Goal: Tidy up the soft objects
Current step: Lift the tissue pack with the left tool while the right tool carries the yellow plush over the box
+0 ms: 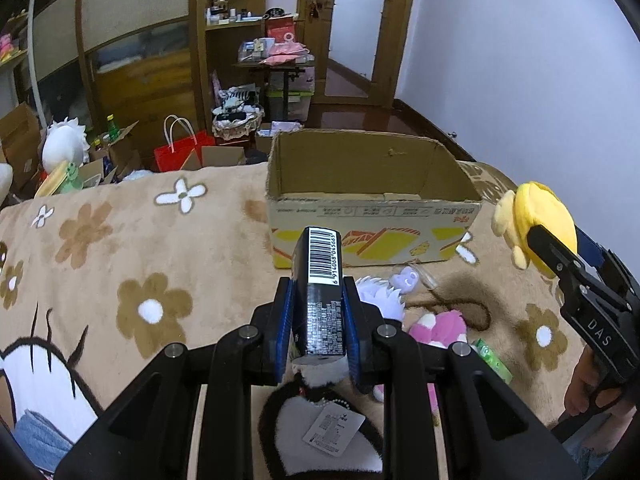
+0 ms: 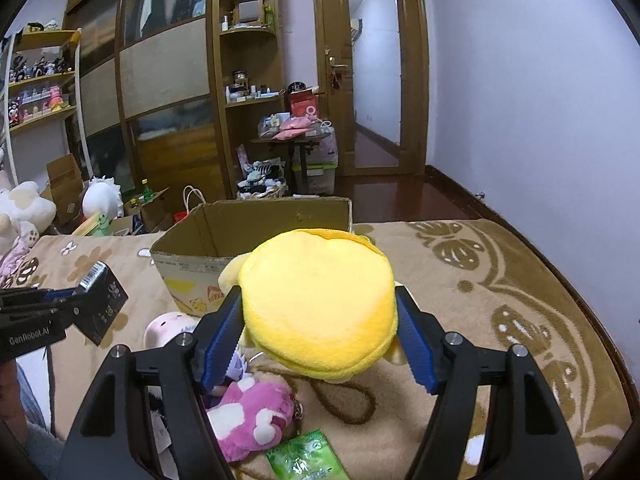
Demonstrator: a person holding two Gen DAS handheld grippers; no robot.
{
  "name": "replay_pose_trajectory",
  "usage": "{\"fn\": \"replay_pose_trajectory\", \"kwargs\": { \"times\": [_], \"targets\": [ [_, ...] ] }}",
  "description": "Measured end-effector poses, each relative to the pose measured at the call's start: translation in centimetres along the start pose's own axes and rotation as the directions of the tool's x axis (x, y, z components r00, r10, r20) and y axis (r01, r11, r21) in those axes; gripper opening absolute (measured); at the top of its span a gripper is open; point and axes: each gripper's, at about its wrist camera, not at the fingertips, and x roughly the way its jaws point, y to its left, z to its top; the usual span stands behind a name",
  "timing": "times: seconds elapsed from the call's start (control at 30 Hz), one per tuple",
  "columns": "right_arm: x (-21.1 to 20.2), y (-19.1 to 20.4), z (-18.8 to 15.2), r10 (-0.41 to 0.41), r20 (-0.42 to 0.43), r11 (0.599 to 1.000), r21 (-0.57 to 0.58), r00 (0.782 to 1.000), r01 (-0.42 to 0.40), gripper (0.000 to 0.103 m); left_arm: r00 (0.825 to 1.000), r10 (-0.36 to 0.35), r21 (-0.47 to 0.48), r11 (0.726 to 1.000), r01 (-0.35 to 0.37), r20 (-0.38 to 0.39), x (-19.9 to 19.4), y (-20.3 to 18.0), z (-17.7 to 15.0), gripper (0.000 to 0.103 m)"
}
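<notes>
1. Key relation: the open brown cardboard box (image 2: 256, 236) with yellow print on its side lies straight ahead of and below the right tongs (image 2: 320, 340), its opening facing up. Its long axis runs across the view. Judged from both views, the right tongs look nearer the box's right end, the left tongs (image 1: 316, 320) face its middle.
2. Right tongs: blue pads pressing both flanks of a round yellow plush toy (image 2: 320, 304), clamped on it and raised clear of the bed.
3. Plush: soft, domed, short pile, paler yellow limbs (image 1: 506, 216) poking out at the edge; it squashes slightly where the pads press.
4. Left tongs: clamped together on a slim black rectangular carton (image 1: 320, 292) with a white barcode label, held upright, above a dark plush with a paper tag (image 1: 332, 432).
5. Bed: tan fleece blanket (image 1: 120, 240) with flower print; a pink-and-white plush (image 2: 248, 412) and a green sachet (image 2: 304, 460) lie under the right tongs.
6. Judgement: next step likely carries the yellow plush forward over the box rim.
</notes>
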Motion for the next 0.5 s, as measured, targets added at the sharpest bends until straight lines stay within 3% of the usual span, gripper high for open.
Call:
{"fn": "replay_pose_trajectory", "kwargs": {
  "times": [0.5],
  "targets": [
    [-1.3,1.1,3.0,-0.004,0.103,1.000,-0.015,0.995,0.005,0.076,0.994,-0.010,0.045,0.999,0.005,0.111,-1.0,-1.3,5.3,0.022]
  ]
}}
